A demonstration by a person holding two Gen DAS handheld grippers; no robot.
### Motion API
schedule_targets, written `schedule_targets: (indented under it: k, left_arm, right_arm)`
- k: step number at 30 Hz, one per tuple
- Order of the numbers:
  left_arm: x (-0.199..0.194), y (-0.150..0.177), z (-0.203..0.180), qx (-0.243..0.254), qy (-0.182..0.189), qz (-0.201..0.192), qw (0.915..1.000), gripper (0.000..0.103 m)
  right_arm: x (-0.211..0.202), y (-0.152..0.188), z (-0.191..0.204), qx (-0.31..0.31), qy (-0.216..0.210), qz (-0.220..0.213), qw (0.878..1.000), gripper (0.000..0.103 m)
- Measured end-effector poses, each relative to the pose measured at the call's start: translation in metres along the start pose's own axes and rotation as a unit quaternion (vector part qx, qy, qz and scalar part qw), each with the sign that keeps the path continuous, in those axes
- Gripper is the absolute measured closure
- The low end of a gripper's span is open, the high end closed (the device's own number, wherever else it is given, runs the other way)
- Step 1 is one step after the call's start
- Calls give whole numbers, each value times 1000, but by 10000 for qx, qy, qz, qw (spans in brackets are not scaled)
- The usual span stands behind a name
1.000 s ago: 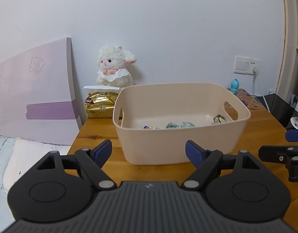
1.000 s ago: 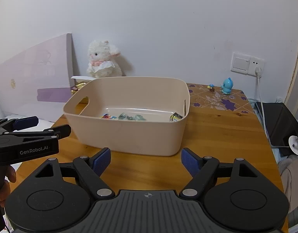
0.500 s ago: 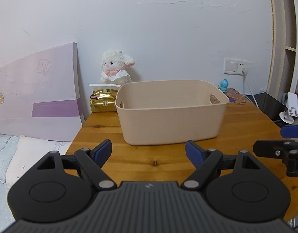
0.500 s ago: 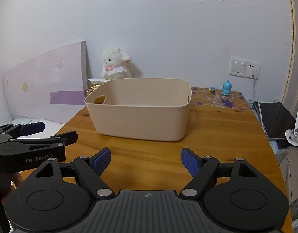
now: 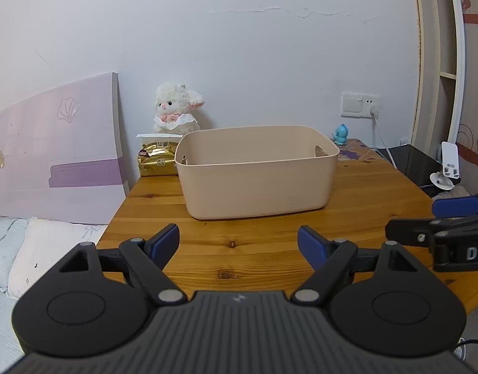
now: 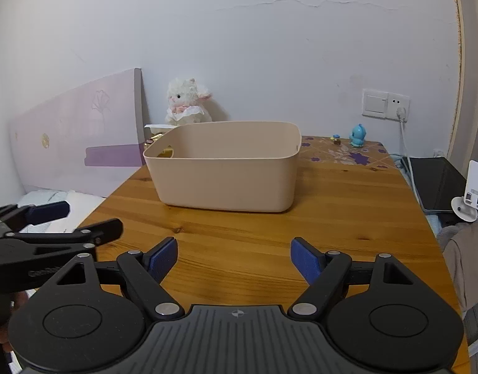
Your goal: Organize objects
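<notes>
A beige plastic bin (image 5: 257, 180) stands on the wooden table (image 5: 239, 243), also in the right wrist view (image 6: 223, 180). Its contents are hidden by its near wall. My left gripper (image 5: 239, 243) is open and empty, low over the table's near edge, well short of the bin. My right gripper (image 6: 234, 258) is open and empty, beside it on the right. Each gripper shows at the edge of the other's view: the right one (image 5: 438, 221), the left one (image 6: 52, 224).
A white plush lamb (image 5: 175, 109) and a gold packet (image 5: 158, 159) sit behind the bin's left. A small blue figurine (image 6: 357, 135) stands at the back right near a wall socket (image 6: 385, 104). A bed (image 5: 27, 249) lies left; a black tablet (image 6: 438, 184) right.
Both grippers have pulled back and dropped lower. The bin now looks smaller and farther, and the small items inside it are out of sight behind its wall. Both stay open.
</notes>
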State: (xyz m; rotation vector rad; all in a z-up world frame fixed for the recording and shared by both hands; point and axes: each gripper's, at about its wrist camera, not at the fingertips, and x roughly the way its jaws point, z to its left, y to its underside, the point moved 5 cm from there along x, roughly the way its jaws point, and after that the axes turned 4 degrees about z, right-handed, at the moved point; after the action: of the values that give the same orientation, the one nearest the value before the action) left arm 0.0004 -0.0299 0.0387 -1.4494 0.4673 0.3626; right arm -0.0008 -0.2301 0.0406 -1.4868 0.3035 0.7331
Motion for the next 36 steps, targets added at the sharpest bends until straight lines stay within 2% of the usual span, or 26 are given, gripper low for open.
schedule_targets:
  k: [6, 8, 36]
  left_arm:
    - [-9, -2, -1, -22, 19, -31, 10000, 18]
    - [-9, -1, -1, -38, 2, -16, 10000, 15]
    - [-10, -2, 5, -137, -19, 32, 9999, 15]
  right_arm:
    - [1, 4, -5, 55, 17, 79, 10000, 20]
    - [-1, 4, -6, 69, 18, 67, 10000, 20]
    - [-2, -2, -3, 22, 94, -8, 10000, 19]
